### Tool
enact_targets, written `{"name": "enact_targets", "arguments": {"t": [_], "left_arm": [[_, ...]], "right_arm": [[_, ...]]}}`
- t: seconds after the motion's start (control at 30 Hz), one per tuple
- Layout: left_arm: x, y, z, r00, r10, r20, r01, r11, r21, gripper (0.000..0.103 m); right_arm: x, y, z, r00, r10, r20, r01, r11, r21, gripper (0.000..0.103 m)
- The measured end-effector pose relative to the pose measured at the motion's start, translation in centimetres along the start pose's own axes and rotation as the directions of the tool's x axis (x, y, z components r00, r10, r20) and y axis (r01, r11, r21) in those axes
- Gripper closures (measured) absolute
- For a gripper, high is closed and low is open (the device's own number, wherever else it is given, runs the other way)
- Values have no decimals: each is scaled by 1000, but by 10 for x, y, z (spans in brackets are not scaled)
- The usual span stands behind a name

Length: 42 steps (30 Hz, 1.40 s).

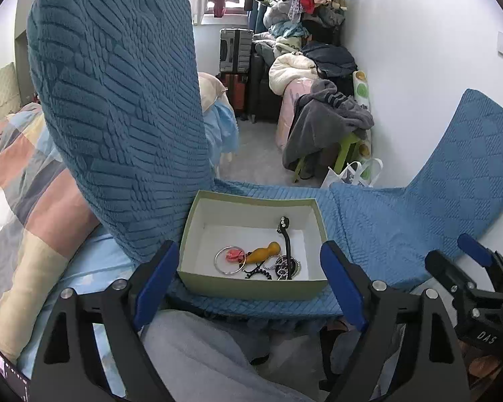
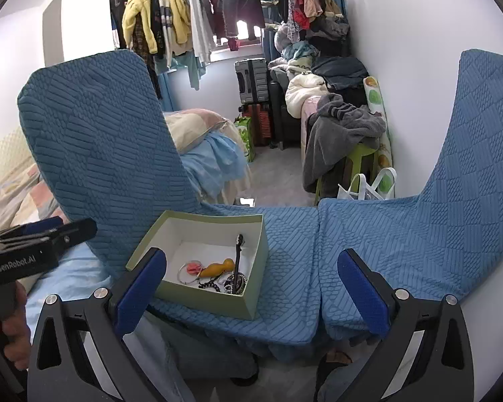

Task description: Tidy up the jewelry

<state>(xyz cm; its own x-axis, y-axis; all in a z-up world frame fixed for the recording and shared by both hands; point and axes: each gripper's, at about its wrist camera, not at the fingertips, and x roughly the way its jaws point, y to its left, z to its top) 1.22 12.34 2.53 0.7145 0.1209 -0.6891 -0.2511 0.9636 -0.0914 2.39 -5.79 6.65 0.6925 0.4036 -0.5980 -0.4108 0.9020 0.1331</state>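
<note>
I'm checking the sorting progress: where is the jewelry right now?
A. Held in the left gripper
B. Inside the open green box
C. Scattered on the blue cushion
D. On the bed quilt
B: the silver ring, yellow pendant and black beaded pieces all lie on the white floor of the green box; both grippers are open and empty.

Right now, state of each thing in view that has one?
green box: lid off, upright on the blue cushion.
silver ring: lying flat in the box.
yellow piece: on its side in the box.
black strap: stretched toward the far wall.
left tool: open, empty.
right tool: open, empty.
</note>
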Motion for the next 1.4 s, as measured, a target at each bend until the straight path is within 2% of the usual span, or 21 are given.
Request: {"name": "enact_targets", "arguments": {"t": [0.17,0.33,0.53,1.03,1.4], "left_arm": [[0,-1,0,1000,2,-8,-2,1000,3,14],[0,-2,0,1000,1,1,-1,1000,14,4],[1,-4,-1,1000,-3,2,3,1000,19,1],[5,-3,-4,1000,14,-10,-14,1000,21,1],[5,-2,-5,1000,19,-12,-19,1000,22,1]], "right_arm": [[0,0,0,1000,0,-5,0,1000,0,0],[-1,-2,1,1000,1,-8,-1,1000,-1,0],[-3,-3,1,1000,-7,4,7,1000,2,0],[-6,-14,0,997,-81,11,81,997,10,0],[-7,-17,-2,995,-102,6,102,995,-21,0]]}}
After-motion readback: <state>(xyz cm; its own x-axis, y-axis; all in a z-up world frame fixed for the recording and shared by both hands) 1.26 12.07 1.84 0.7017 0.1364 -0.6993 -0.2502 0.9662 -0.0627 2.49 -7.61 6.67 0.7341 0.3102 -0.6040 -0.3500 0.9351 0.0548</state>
